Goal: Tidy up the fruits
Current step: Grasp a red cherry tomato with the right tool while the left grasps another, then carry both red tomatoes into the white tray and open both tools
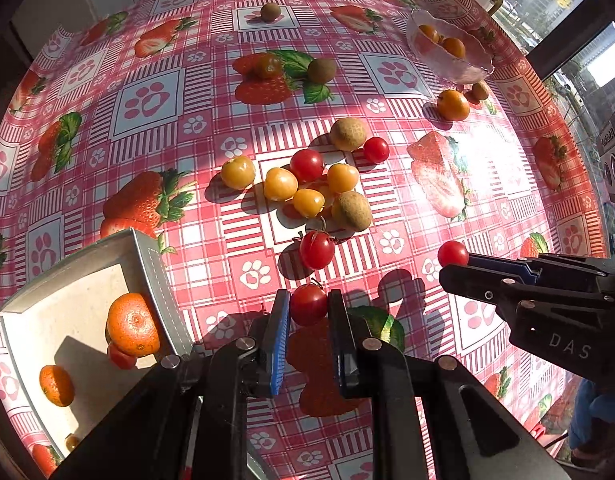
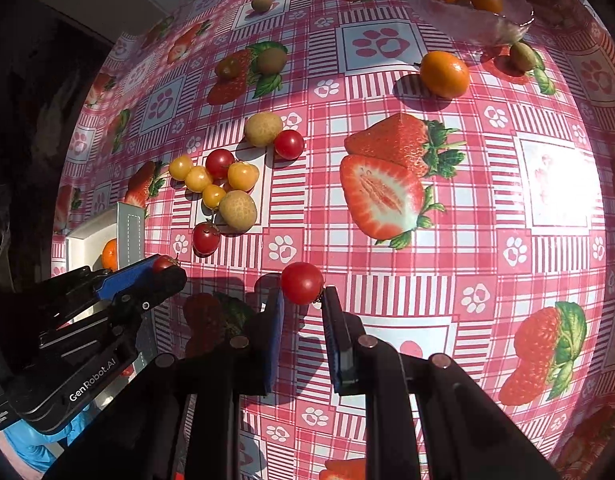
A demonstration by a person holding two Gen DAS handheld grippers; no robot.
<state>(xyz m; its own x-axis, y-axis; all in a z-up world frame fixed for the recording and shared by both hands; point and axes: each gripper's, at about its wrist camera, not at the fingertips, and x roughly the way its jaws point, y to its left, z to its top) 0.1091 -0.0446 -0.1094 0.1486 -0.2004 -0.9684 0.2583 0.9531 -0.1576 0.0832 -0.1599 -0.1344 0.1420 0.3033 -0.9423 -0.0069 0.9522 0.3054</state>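
- Left gripper: jaws clenched on a cherry tomato, held near the white tray, presumably for sorting.
- Right gripper: a second tomato is pinched at the jaw tips above the counter.

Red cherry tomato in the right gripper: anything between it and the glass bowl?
Mostly bare checked tablecloth, per the right wrist view. Only the loose orange kumquat lies between the red cherry tomato and glass bowl.

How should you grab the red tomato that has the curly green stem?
Pinch the stemmed tomato across its round middle, coming from above with the gripper fingers on its left and right. Its stem points up and back, and a brown fruit crowds it behind.
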